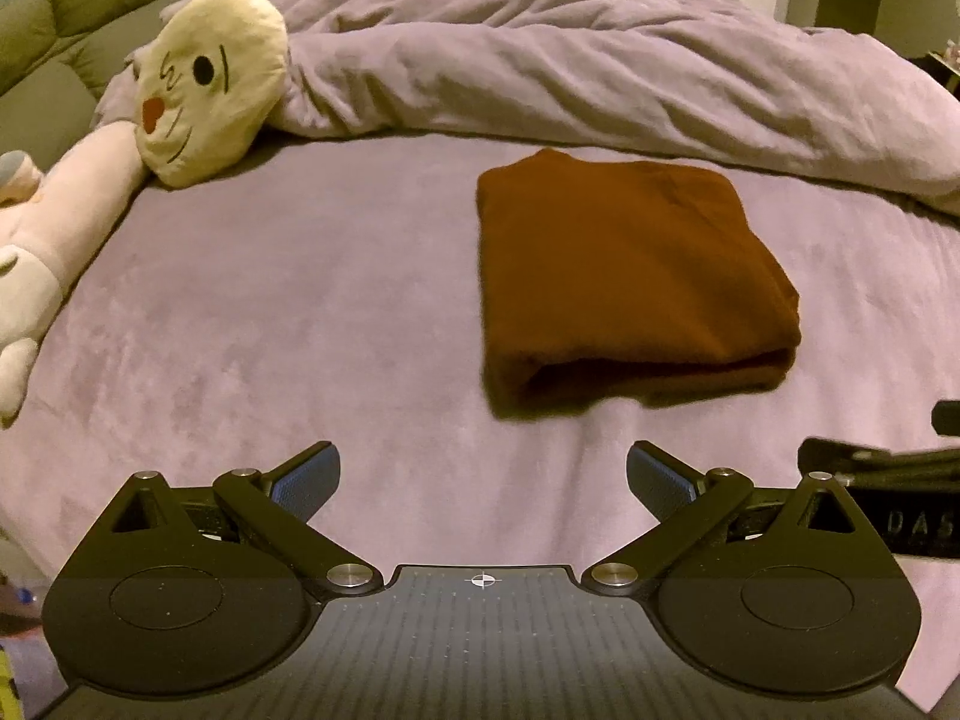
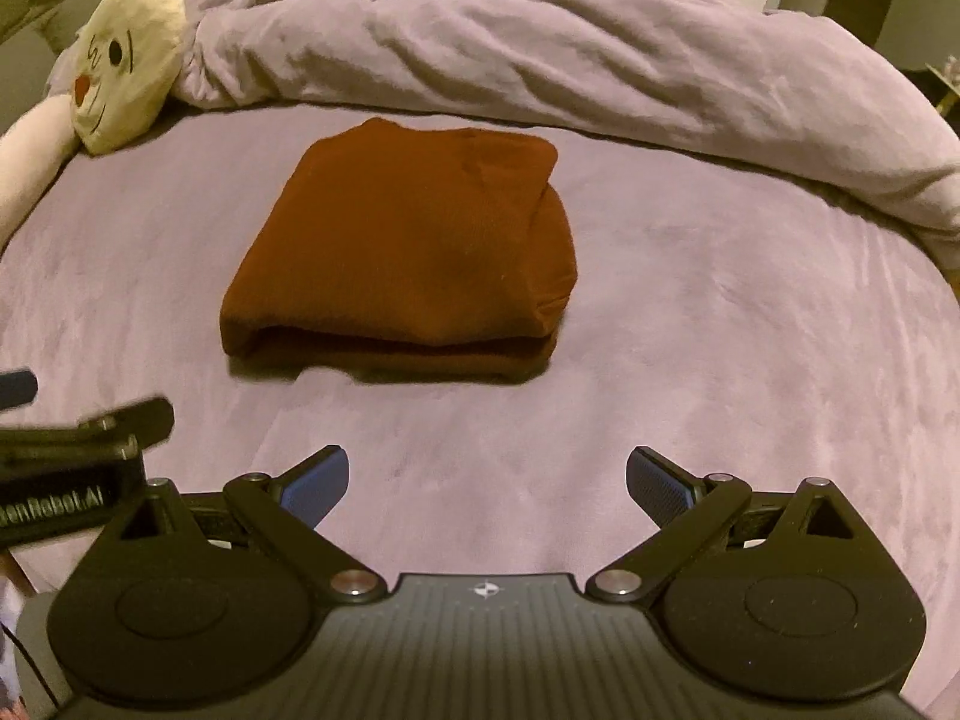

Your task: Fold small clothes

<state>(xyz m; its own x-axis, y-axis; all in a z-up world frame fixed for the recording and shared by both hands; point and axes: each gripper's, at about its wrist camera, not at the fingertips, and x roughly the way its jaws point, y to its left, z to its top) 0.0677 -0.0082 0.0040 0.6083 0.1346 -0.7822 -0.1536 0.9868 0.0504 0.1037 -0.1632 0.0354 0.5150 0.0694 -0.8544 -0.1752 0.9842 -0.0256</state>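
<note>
Brown garment [image 1: 630, 282] lies folded into a compact rectangle on bed sheet [image 1: 300, 312], near side of bunched duvet [image 1: 570, 72]. Left gripper [image 1: 483, 480] & right gripper [image 2: 486, 483] both wide, empty, short of garment. Judged: fold complete; next, check edges or fetch another item.

Dim, warm yellowish indoor light — you get soft shadows under the folded brown garment [image 1: 630, 276] near edge. Strong fisheye bending at the borders; neighbouring hand-held gripper [image 2: 84, 426] smeared by motion blur.
</note>
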